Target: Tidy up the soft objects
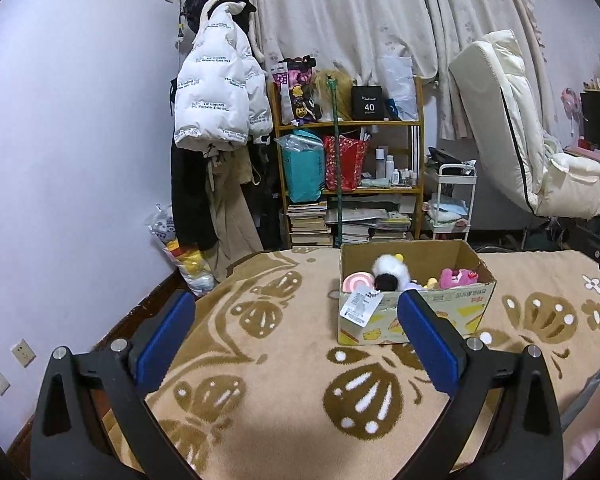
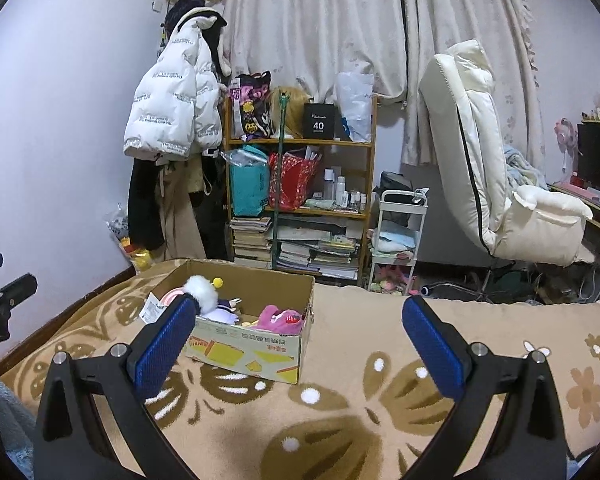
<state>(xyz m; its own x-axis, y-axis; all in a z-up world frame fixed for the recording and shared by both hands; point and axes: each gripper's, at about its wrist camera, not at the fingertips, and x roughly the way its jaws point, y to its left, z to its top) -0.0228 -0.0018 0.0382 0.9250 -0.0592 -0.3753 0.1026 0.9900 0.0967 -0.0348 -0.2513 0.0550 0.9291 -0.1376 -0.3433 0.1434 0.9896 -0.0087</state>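
Empty tongs [image 1: 296, 320] — box [image 1: 420, 320] lengthwise ahead

Cardboard box [image 1: 416, 316] open-topped, upright on the patterned blanket [image 1: 284, 344]. Inside: white fluffy plush [image 1: 390, 270] with dark face at left, pink round toy [image 1: 356, 282] beside it with paper tag [image 1: 360, 304] draped over the front wall, magenta plush [image 1: 458, 278] at right.

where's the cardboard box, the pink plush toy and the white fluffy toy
cardboard box [image 2: 252, 354]: right wrist view, printed front wall
pink plush toy [image 2: 282, 319]: right wrist view, middle of its body
white fluffy toy [image 1: 390, 270]: left wrist view, its white fur
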